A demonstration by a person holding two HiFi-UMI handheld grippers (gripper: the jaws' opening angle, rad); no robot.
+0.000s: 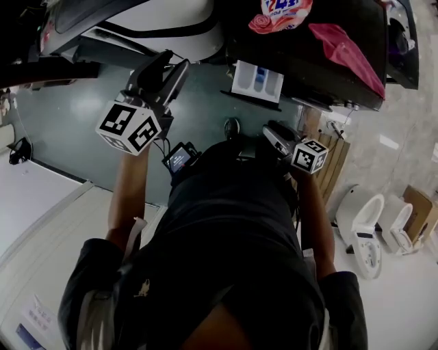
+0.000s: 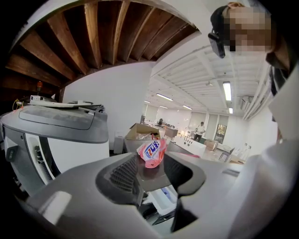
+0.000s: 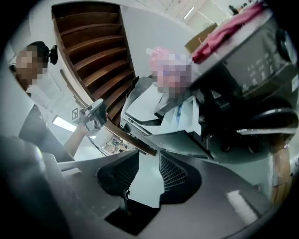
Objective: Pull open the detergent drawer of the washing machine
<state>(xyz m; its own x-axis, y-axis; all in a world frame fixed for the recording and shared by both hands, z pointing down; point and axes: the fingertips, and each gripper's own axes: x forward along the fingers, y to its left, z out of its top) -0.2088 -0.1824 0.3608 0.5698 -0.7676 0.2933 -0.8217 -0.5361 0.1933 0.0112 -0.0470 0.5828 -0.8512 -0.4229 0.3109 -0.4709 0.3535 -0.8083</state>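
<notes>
The white detergent drawer [image 1: 258, 81] with blue compartments stands pulled out from the front of the dark washing machine [image 1: 308, 55]. It also shows as the drawer [image 2: 166, 198] below the left jaws and the drawer [image 3: 181, 115] beyond the right ones. My left gripper [image 1: 168, 72] [image 2: 152, 175] hangs in the air left of the drawer, open, nothing between its pads. My right gripper [image 1: 272, 137] [image 3: 147, 170] is below and slightly right of the drawer, apart from it. A narrow gap shows between its pads, and only floor is in it.
A pink detergent bag [image 1: 280, 14] [image 2: 152, 153] and a red cloth [image 1: 345, 51] lie on the machine's top. A second, white and grey machine [image 1: 102, 27] stands to the left. A slatted wooden panel [image 1: 332, 164] and toilets [image 1: 366, 225] are at the right, wooden stairs [image 2: 93, 37] overhead.
</notes>
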